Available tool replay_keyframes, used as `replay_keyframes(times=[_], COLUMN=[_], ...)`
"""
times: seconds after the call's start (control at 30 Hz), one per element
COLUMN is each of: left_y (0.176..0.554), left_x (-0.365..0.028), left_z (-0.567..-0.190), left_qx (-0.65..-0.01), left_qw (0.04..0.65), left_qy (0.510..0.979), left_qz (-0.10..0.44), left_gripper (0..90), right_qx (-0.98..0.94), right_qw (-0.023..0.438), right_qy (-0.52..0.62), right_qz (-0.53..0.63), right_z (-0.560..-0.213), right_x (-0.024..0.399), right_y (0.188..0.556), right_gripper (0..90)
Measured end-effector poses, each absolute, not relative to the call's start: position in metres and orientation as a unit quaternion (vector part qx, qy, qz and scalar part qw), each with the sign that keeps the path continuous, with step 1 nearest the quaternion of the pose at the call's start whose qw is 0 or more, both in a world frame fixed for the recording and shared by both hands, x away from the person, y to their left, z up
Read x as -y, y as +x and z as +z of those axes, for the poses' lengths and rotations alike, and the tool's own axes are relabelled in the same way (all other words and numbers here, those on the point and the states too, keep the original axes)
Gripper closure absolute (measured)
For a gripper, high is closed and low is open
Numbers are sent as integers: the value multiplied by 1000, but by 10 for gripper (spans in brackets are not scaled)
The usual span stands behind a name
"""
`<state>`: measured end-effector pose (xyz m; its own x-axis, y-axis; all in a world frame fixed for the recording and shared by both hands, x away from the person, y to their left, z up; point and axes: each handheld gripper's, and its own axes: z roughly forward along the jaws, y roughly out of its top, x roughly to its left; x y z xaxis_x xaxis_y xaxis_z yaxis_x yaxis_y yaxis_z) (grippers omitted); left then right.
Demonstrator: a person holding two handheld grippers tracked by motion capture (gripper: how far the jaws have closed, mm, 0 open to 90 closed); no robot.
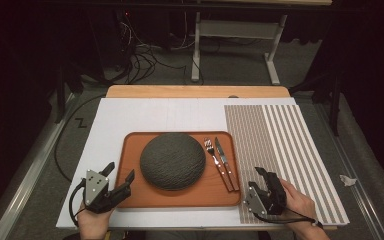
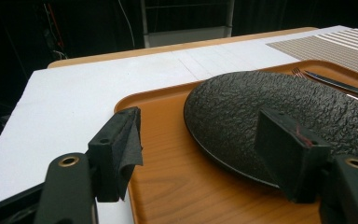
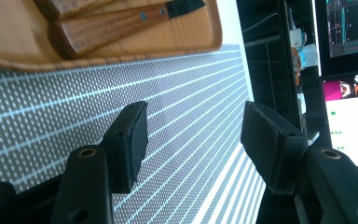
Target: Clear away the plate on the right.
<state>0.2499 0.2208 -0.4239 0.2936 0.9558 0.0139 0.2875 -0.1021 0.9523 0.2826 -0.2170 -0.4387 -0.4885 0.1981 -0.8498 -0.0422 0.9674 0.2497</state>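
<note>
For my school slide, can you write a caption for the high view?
Two open grippers flank a wooden tray holding a dark plate, fork and knife.

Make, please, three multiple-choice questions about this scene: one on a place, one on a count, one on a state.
1. Where do the fork and knife lie?
A. on the tray, right of the plate
B. on the striped mat
C. on top of the plate

2. How many pieces of cutlery are on the tray?
A. one
B. two
C. four

3. How stand the jaws of the left gripper?
A. open, with nothing between them
B. shut on the fork
C. shut on the tray's rim

Key: 1 A, both lie on the tray beside the plate; 2 B, one fork and one knife; 3 A, a wide gap shows between the pads.
</note>
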Motion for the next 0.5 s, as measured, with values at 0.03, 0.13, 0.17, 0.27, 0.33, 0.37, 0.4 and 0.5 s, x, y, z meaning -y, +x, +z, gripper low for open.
replay_keyframes(times=[0.03, 0.13, 0.17, 0.27, 0.33, 0.37, 0.4, 0.5], left_y=[250, 250, 250, 250, 250, 250, 250, 250], left_x=[-221, -221, -221, -221, -221, -221, -221, -221], left_z=[-424, -424, -424, -424, -424, -424, -424, -424], left_qx=[-477, -477, -477, -476, -477, -477, -477, -477], left_qw=[471, 470, 470, 470, 471, 470, 470, 470], left_qy=[652, 652, 652, 652, 652, 652, 652, 652], left_qz=[355, 355, 355, 355, 355, 355, 355, 356], left_gripper=[319, 319, 318, 319, 319, 319, 319, 318], right_qx=[-854, -853, -853, -852, -853, -852, -852, -854], right_qw=[503, 504, 505, 505, 503, 503, 504, 497], right_qy=[50, 55, 56, 61, 65, 68, 68, 81], right_qz=[121, 123, 122, 123, 123, 124, 126, 133], right_z=[-439, -439, -438, -439, -439, -438, -438, -437], right_x=[218, 221, 222, 225, 228, 229, 230, 234], right_y=[282, 283, 282, 282, 282, 282, 282, 283], right_gripper=[434, 432, 432, 430, 429, 429, 429, 425])
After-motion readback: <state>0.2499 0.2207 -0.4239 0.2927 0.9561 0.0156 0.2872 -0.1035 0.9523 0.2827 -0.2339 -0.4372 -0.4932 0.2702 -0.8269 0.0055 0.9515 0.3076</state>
